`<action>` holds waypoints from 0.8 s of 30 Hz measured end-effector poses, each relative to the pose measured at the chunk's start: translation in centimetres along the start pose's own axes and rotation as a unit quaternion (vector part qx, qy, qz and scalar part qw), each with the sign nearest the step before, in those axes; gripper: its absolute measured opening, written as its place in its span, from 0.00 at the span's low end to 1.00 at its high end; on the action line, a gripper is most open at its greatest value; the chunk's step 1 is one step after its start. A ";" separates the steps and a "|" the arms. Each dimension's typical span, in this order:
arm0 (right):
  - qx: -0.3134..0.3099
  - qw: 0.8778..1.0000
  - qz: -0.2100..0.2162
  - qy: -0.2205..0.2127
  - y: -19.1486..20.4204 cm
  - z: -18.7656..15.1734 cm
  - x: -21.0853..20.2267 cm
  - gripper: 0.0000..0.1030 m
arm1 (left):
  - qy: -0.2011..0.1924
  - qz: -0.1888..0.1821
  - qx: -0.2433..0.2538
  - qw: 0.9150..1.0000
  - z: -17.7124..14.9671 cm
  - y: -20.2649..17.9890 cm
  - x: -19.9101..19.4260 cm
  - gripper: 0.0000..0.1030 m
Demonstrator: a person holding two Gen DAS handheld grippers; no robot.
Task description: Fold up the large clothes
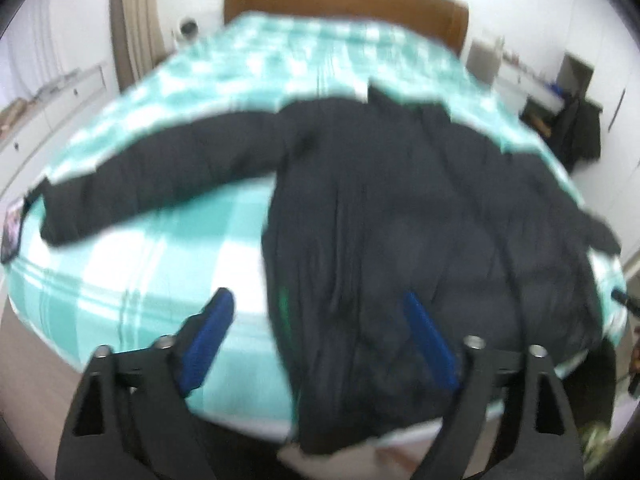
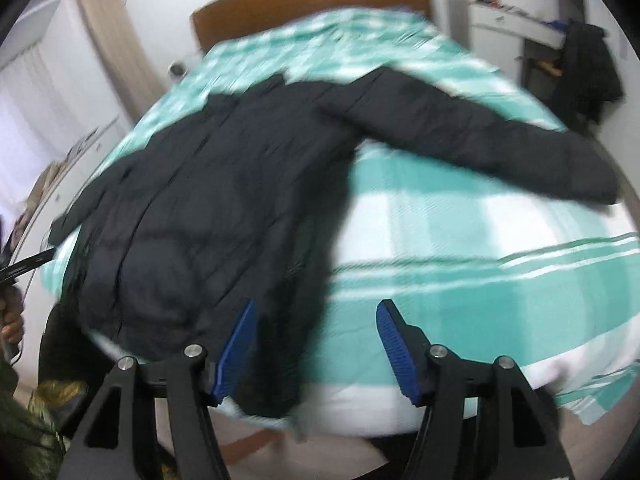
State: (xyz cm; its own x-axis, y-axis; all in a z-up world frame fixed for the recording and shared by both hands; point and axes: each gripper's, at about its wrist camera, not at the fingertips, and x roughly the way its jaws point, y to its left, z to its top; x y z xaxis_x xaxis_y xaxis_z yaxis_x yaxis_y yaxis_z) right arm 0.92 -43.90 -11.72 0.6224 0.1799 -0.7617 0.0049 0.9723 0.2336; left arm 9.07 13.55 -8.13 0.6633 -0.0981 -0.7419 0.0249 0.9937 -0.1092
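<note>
Jacket (image 1: 400, 208) lies spread on bed (image 1: 160, 280); left gripper (image 1: 316, 300) and right gripper (image 2: 316, 308) gape, empty.

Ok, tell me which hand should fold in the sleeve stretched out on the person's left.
Left. The left gripper is open over the jacket, with that sleeve lying out on its own side. The right gripper, also open, is at the jacket's opposite edge and would probably have to cross the body.

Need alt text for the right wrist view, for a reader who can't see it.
A black padded jacket lies spread on a teal and white checked bedspread, one sleeve stretched right. The right gripper hangs open above its hem, gripping nothing; the picture is blurred.
</note>
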 end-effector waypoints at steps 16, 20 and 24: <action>0.370 0.920 -0.029 -0.123 -23.6 4.3 5.0 0.62 | -0.007 -0.004 0.037 0.999 3.2 -11.2 5.1 0.99; 0.425 0.891 -0.027 -0.158 -26.9 4.4 6.1 0.62 | 0.015 0.010 0.035 0.999 0.7 -11.0 5.4 0.99; 0.460 0.869 -0.019 -0.183 -28.8 5.6 7.7 0.62 | 0.043 0.018 0.011 0.999 -0.3 -10.0 6.2 0.99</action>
State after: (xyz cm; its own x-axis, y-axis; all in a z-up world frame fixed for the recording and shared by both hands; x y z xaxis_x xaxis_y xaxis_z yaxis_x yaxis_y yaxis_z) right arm 10.00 -71.38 -20.96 0.8141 -0.0724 -0.5762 0.5499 0.4151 0.7247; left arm 12.65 3.01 -11.83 0.5981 -0.0660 -0.7987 0.0191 0.9975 -0.0680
